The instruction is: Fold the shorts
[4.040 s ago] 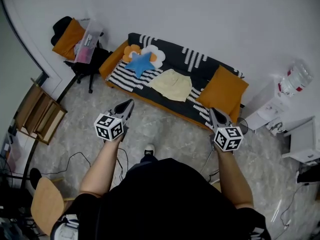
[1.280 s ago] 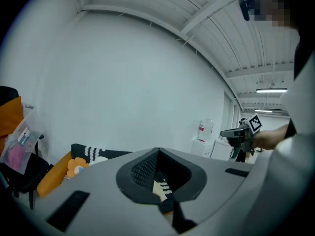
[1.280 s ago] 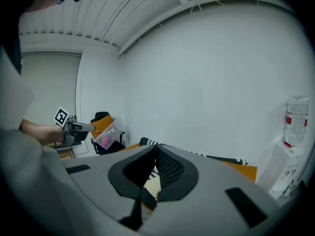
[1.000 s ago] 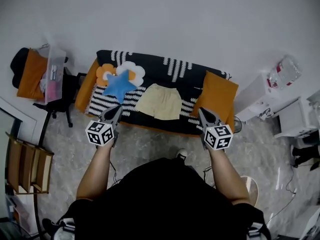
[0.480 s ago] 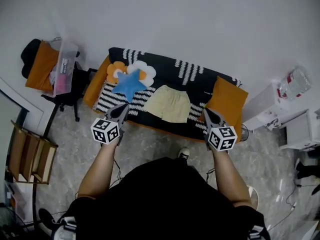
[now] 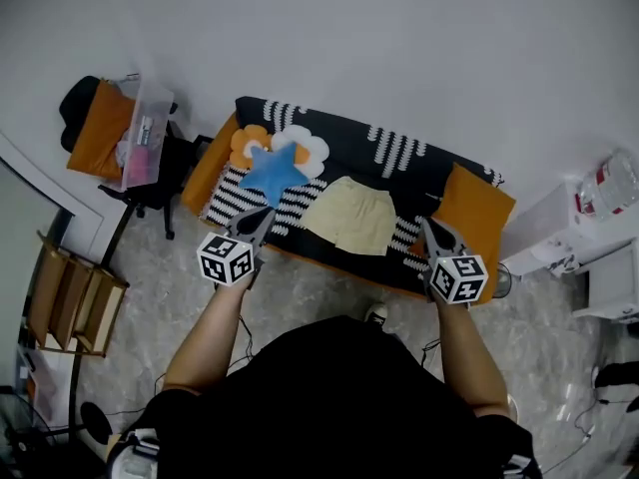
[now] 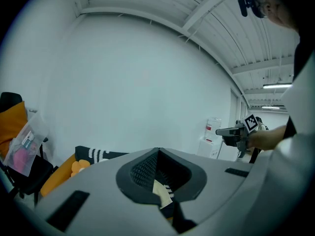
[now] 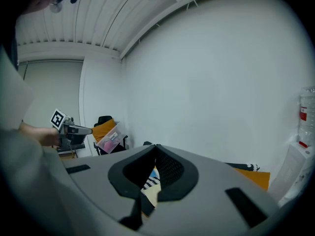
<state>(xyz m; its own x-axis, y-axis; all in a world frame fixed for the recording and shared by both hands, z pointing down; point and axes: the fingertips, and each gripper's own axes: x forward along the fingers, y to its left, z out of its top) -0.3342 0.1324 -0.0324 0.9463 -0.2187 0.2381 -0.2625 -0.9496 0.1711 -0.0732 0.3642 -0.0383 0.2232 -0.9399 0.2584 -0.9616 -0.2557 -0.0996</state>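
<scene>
Left gripper [image 6: 264, 215] and right gripper [image 6: 428, 227], both closed and empty, hover short of the shorts [image 6: 351, 217] lying flat, unfolded on the sofa [image 6: 344, 140], so every fold remains

Bright, even white light all round here, the pale wall [image 6: 399, 48] washed flat and barely a shadow on the floor [image 6: 319, 287]. Both gripper views bulge fisheye with black corners. A ceiling strip light [image 7: 278, 86] glows at right, and the left tongs [image 7: 158, 151] look soft up close.
</scene>
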